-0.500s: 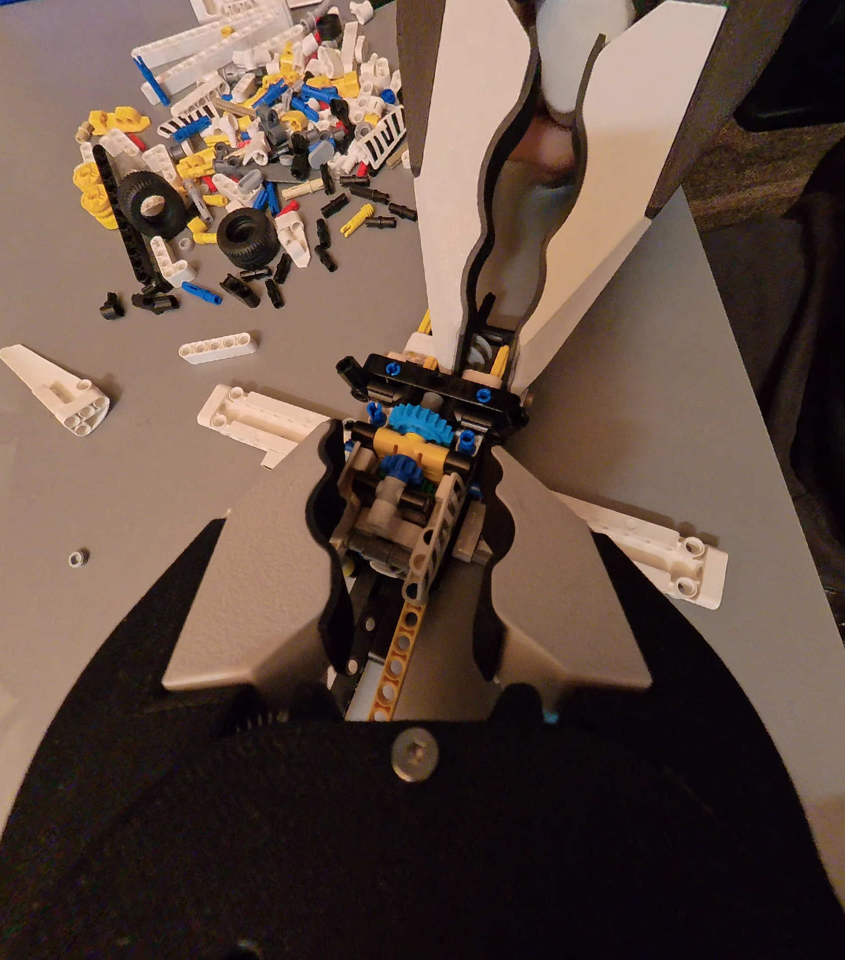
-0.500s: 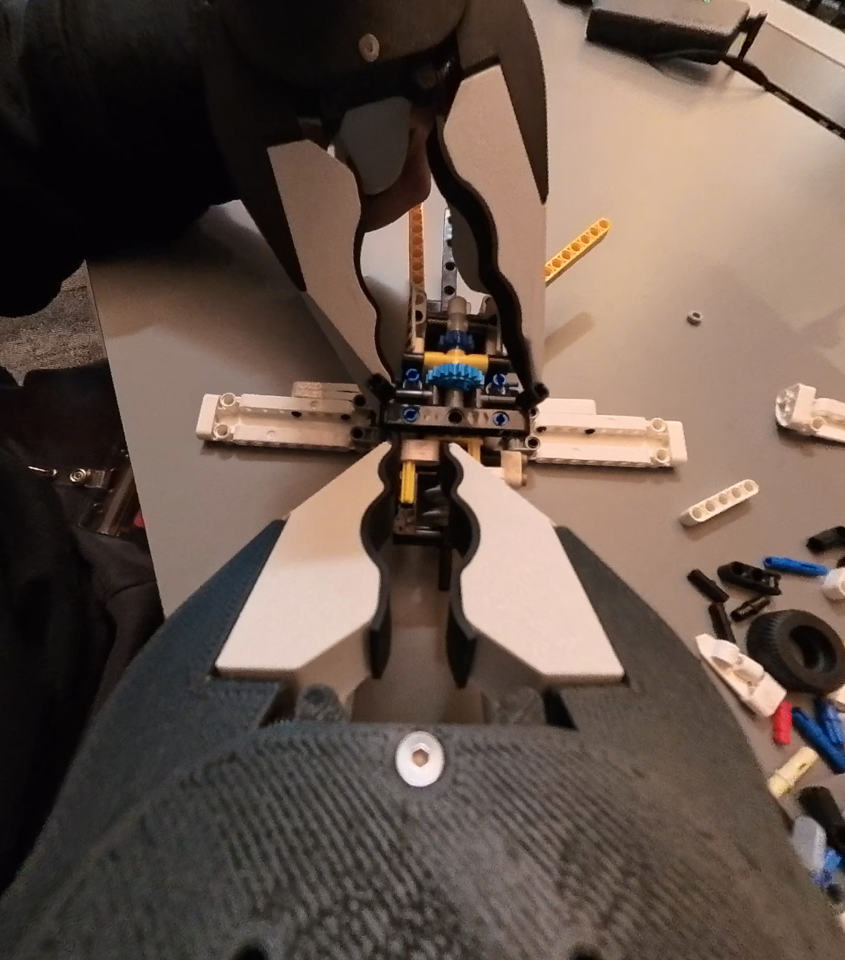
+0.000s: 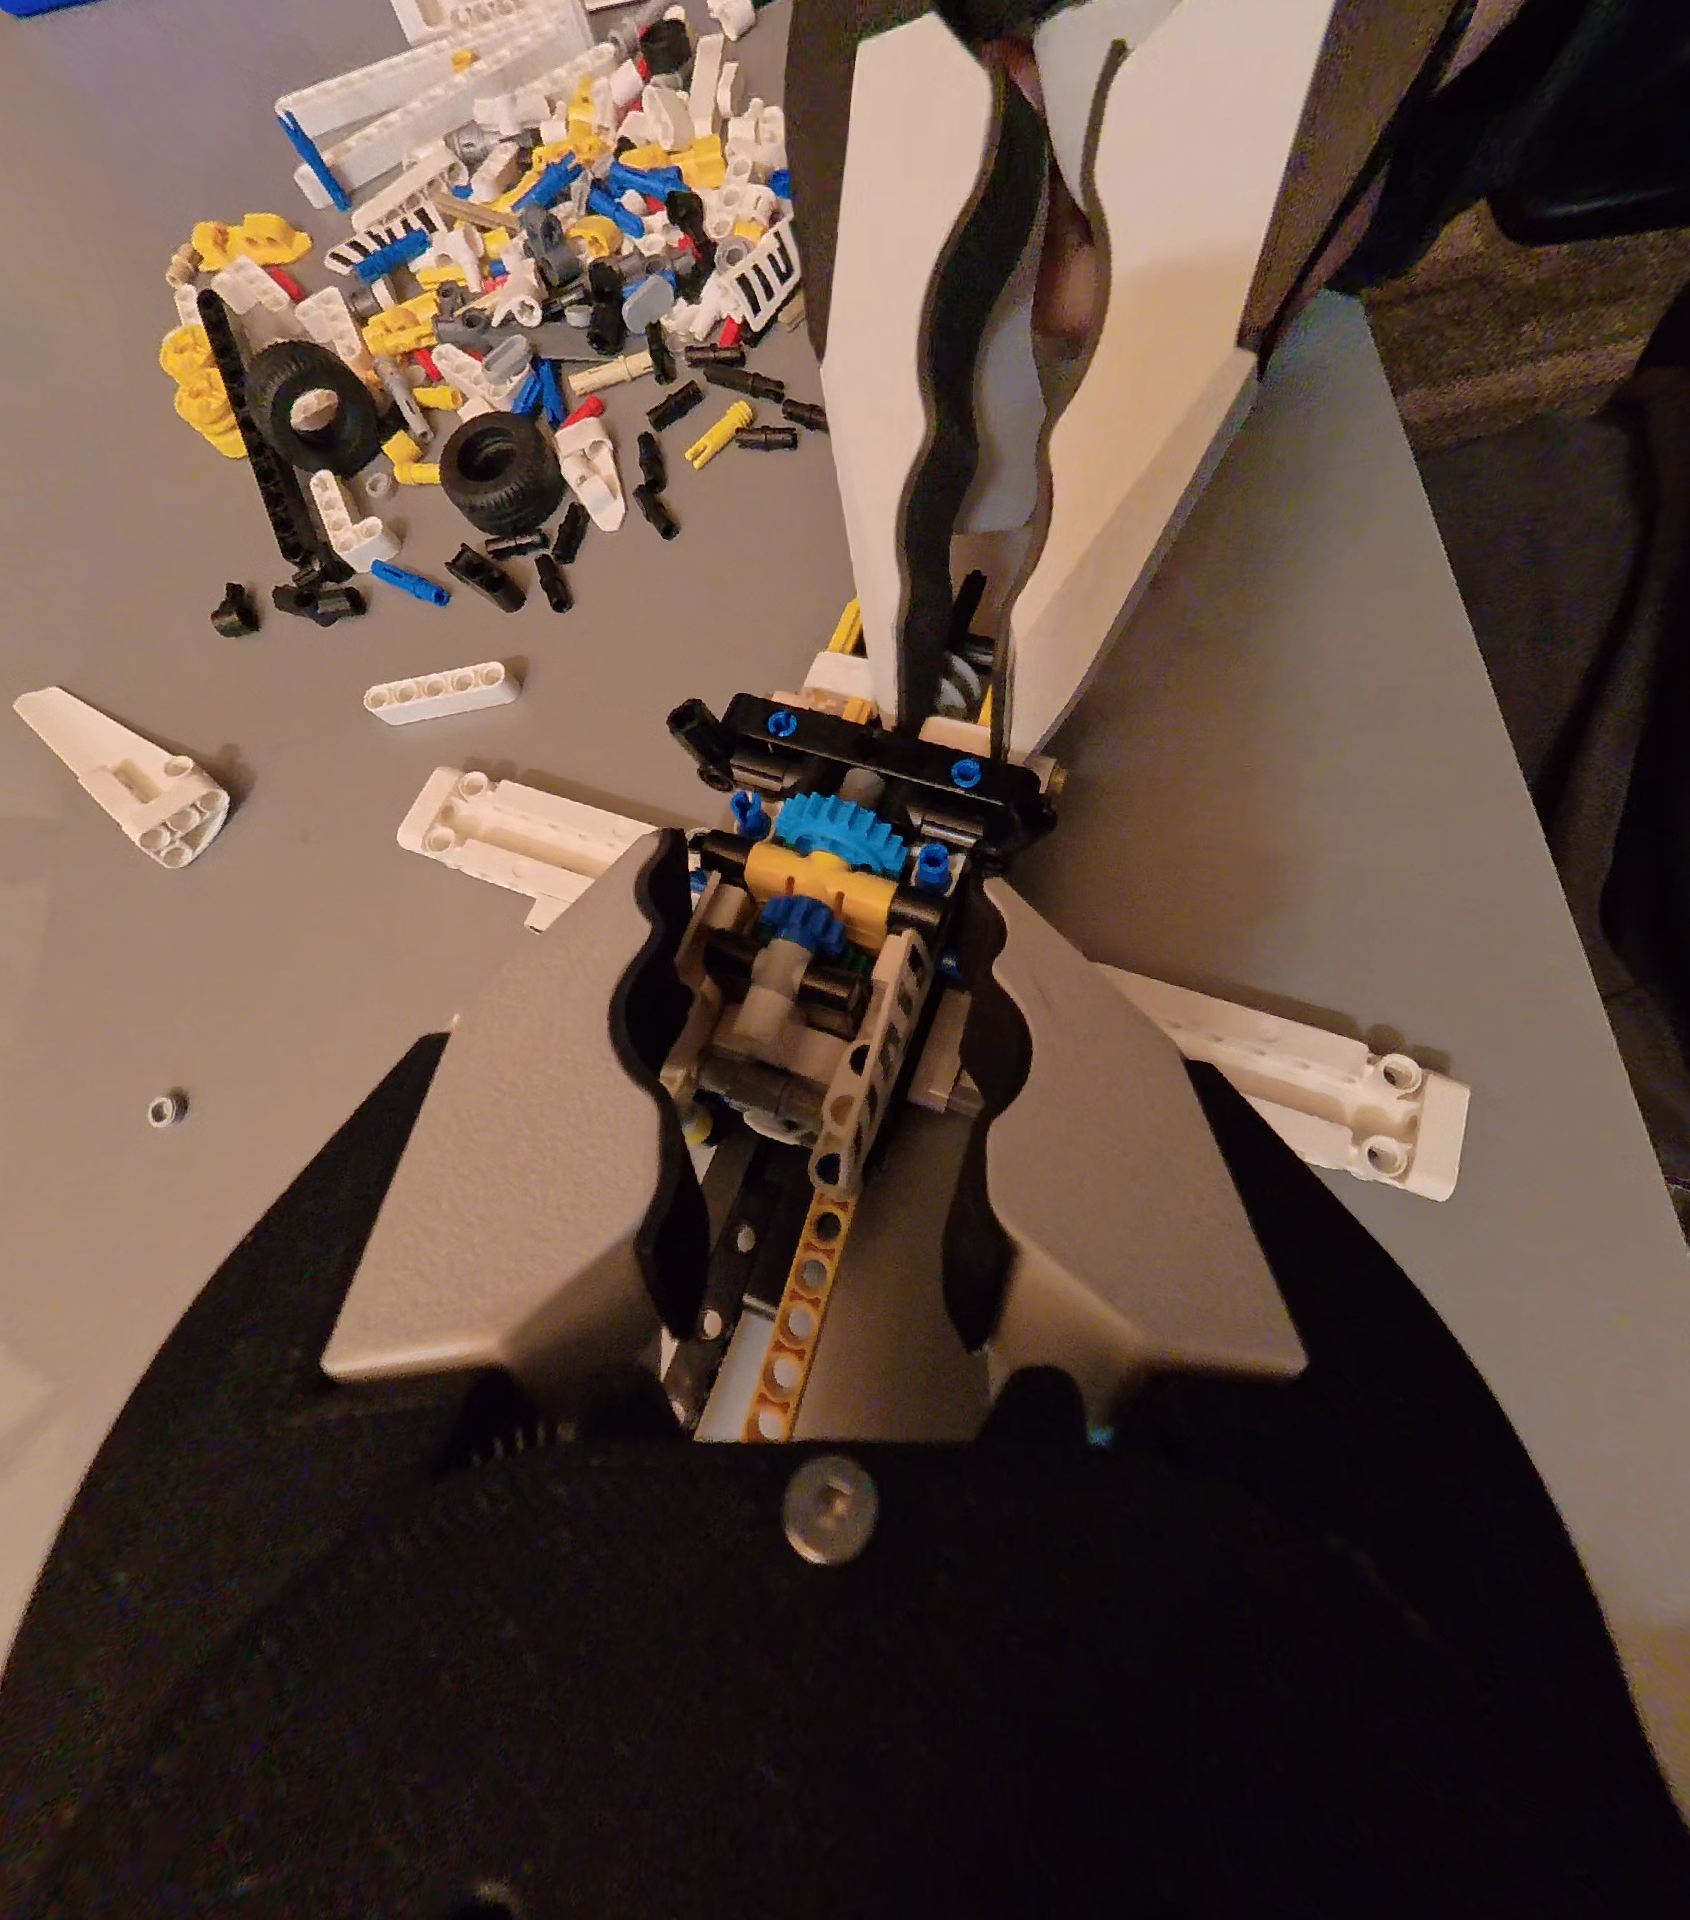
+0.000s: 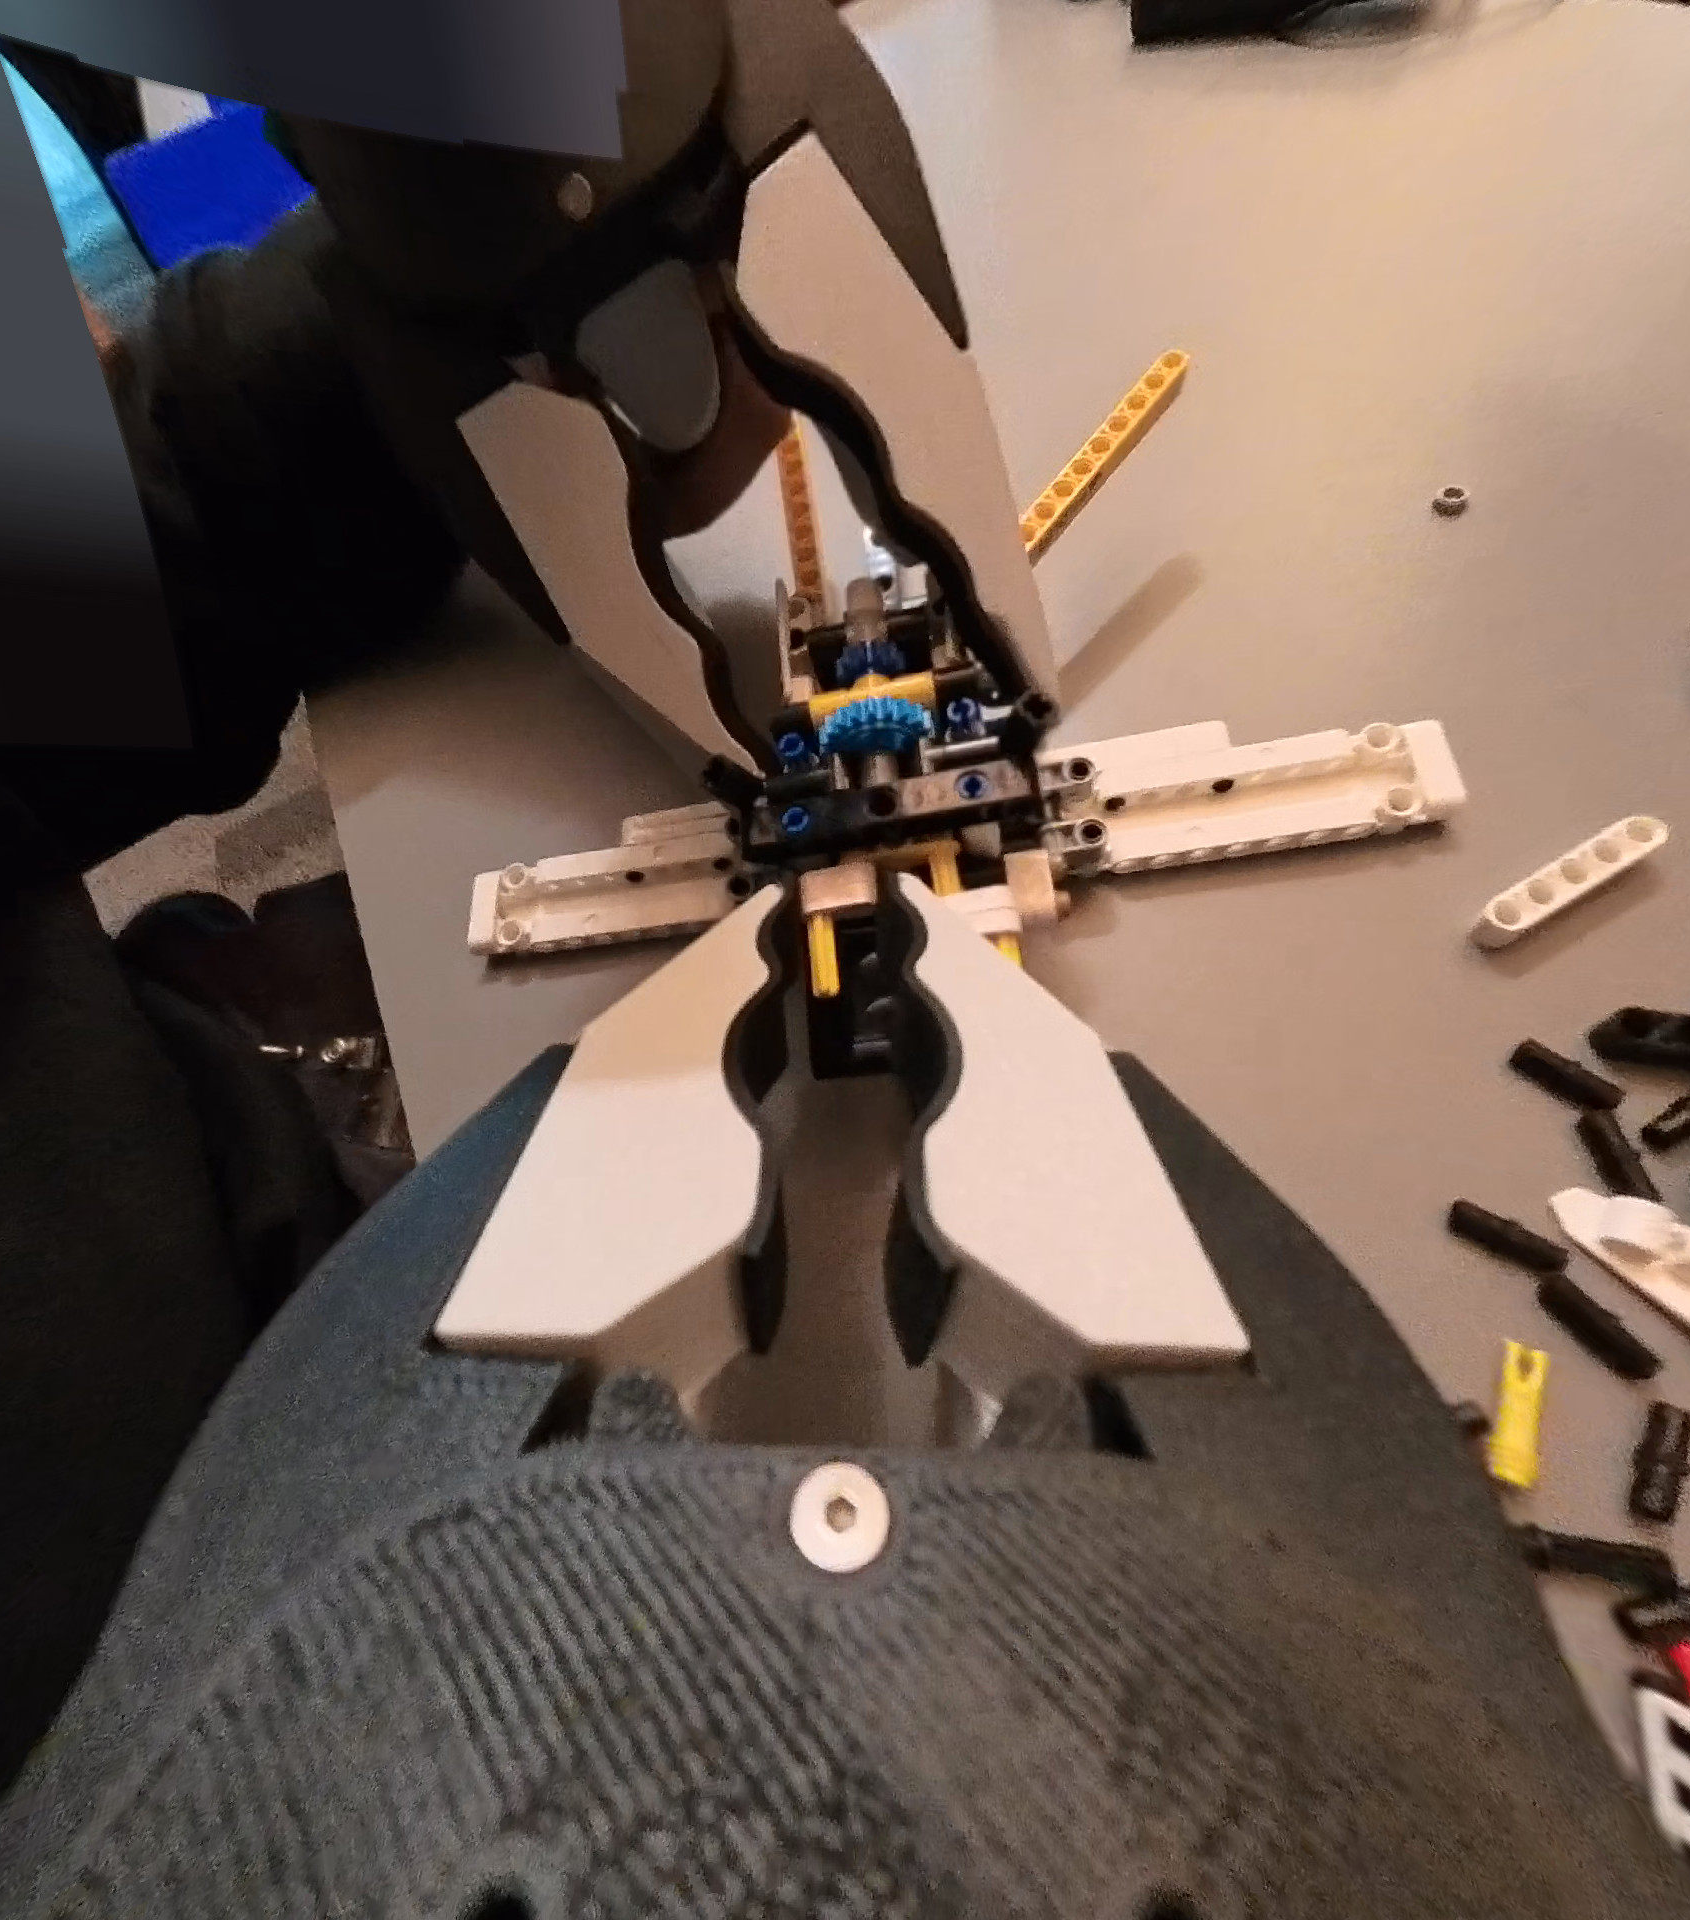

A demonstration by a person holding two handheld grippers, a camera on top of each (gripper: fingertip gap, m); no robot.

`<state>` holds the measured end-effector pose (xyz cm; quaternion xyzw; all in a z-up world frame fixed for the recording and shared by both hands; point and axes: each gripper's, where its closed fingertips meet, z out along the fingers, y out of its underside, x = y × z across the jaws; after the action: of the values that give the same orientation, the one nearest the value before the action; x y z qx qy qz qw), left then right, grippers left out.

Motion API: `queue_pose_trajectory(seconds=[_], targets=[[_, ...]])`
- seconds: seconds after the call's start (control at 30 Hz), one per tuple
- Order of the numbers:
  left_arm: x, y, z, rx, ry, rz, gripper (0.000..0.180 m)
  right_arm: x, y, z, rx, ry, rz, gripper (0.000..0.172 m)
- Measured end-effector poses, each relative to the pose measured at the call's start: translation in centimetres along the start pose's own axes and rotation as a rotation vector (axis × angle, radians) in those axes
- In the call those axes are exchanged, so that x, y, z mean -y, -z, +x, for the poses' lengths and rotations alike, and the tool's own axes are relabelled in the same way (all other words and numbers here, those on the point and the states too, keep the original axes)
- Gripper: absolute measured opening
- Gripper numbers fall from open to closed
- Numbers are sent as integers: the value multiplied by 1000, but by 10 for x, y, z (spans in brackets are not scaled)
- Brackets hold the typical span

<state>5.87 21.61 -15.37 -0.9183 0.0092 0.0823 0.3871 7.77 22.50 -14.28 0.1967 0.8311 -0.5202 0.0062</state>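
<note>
A toy-brick model (image 3: 820, 894) with blue gears, a yellow connector, a black frame and white wing panels (image 3: 1319, 1091) rests on the grey table (image 3: 41, 1039). My left gripper (image 3: 820, 935) is shut on the model's body, with a pad pressed against each side. In the right wrist view the left gripper (image 4: 882, 727) flanks the gear frame (image 4: 872, 800). My right gripper (image 4: 843, 935) is shut on a black beam (image 4: 856, 997) that sticks out of the model's other end, beside a yellow axle (image 4: 823, 951). It also shows in the left wrist view (image 3: 955, 675), pinching that end.
A pile of loose bricks (image 3: 508, 260) and two black tyres (image 3: 316, 416) lie at the far left. A white beam (image 3: 441, 689), a white wedge panel (image 3: 134, 779) and a small ring (image 3: 168, 1110) lie apart. A long yellow beam (image 4: 1101, 457) lies behind. The table edge (image 3: 1506, 727) runs close on the right. Left and right tips are no more than a few centimetres apart.
Both grips hold as before. In the right wrist view the model now looks tilted, its right wing higher, and the picture is blurred by motion. The left wrist view has hardly changed.
</note>
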Motion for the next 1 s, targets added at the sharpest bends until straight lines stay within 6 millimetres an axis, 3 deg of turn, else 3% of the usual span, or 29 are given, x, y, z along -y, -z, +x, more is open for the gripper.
queue_pose_trajectory(seconds=[0.13,0.23,0.27,0.33,0.43,0.87,1.0], targets=[[0,1,-1,-2,5,5,53,-1,1,1,-93,165,-37,13],[-35,26,-45,160,94,-76,52,-13,21,20,-261,309,-156,14],[-42,34,-46,136,124,-74,51,-20,29,22,-260,276,-158,14],[-40,32,-40,123,113,-82,51,-12,40,8,-156,108,-20,14],[-28,22,-33,101,88,-66,51,-18,40,10,-227,188,-48,14],[-26,32,-36,46,181,32,52,-20,29,8,-204,256,-34,14],[-25,38,-33,7,254,65,63,-25,25,4,-218,318,-65,14]])
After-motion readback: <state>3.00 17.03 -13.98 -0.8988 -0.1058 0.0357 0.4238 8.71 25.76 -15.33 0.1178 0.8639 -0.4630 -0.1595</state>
